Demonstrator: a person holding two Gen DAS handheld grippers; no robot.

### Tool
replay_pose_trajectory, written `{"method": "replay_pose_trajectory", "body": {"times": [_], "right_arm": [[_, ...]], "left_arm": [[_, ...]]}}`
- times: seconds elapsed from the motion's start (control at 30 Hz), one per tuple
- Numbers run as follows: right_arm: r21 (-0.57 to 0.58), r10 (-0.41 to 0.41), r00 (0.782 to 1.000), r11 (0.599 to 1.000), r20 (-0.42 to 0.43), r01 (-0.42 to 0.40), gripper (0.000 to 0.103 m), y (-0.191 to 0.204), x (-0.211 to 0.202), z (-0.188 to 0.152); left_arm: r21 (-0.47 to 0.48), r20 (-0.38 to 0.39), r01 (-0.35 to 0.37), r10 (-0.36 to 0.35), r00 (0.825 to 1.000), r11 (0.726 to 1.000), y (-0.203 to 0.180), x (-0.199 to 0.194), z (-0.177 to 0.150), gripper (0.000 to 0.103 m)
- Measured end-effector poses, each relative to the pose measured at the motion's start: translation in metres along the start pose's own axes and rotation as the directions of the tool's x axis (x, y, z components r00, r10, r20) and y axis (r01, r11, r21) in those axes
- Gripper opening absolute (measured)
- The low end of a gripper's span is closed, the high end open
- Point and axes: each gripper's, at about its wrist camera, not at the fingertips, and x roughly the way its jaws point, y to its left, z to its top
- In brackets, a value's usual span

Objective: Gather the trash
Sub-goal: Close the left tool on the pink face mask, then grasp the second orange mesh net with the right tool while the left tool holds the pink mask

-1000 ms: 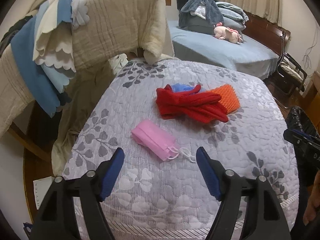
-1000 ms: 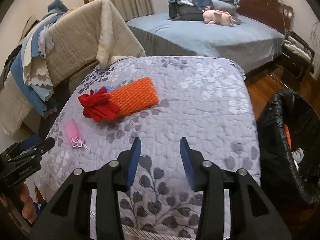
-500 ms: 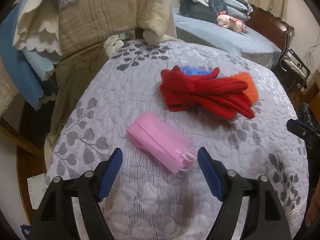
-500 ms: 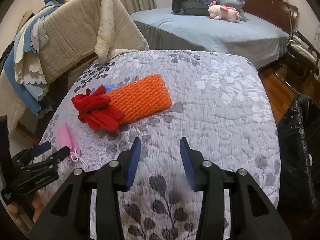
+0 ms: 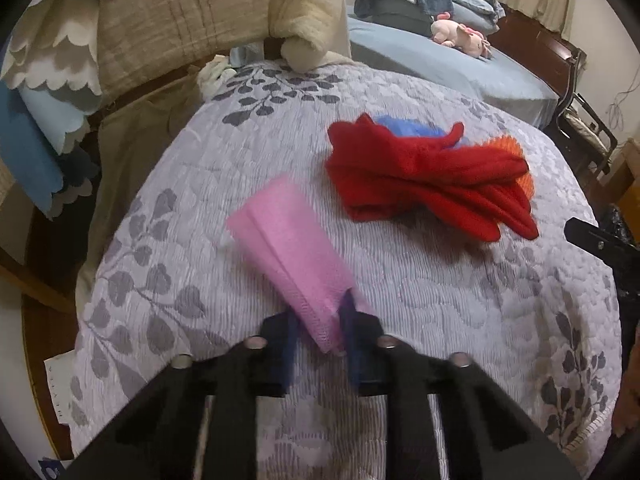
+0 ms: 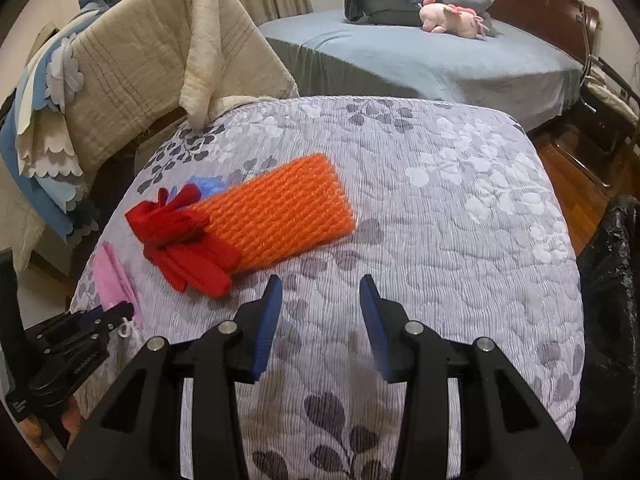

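Left gripper closing, its jaws pinching the pink mask (near end only); right gripper half-open, empty, over the quilted surface.

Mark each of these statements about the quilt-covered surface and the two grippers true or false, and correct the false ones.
1. The left gripper has the pink mask between its jaws. True; the jaws are closing on its near end.
2. The right gripper holds the orange foam net. False; its jaws are open, with nothing between them.
3. The red gloves lie partly on the orange foam net. True.
4. The pink plush toy sits on the floral quilt. False; it lies on the blue bed behind.
5. A black bin bag stands at the quilt's right edge. True.
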Motion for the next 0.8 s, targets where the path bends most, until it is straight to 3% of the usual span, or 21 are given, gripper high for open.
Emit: {"method": "replay_pose_trajectory", "body": {"times": [0.03,0.13,0.3,0.43,0.8], "right_arm": [[0.001,0.001,1.0,1.0,0.001,-0.001,0.04,0.0,0.002,0.002],[0.006,0.006,1.0,1.0,0.004,-0.006,0.04,0.0,0.008,0.008],[0.017,0.014,1.0,1.0,0.004,-0.014,0.04,0.0,0.02,0.019],[0.016,0.015,1.0,1.0,0.003,-0.015,0.047,0.002,0.035,0.029],[0.001,0.009,0.999,1.0,-0.031,-0.009,0.046,0.004,0.072,0.03]], "left_arm": [[0.003,0.003,0.0,0.0,1.0,1.0,0.0,0.0,0.003,0.008],[0.014,0.022,-0.007,0.007,1.0,1.0,0.0,0.0,0.011,0.006],[0.003,0.058,-0.011,0.011,0.998,1.0,0.004,-0.002,0.031,0.006],[0.007,0.076,-0.025,0.025,0.997,1.0,0.006,0.001,0.043,0.006],[0.01,0.069,-0.034,0.033,0.997,0.999,0.016,0.014,0.05,0.006]]}}
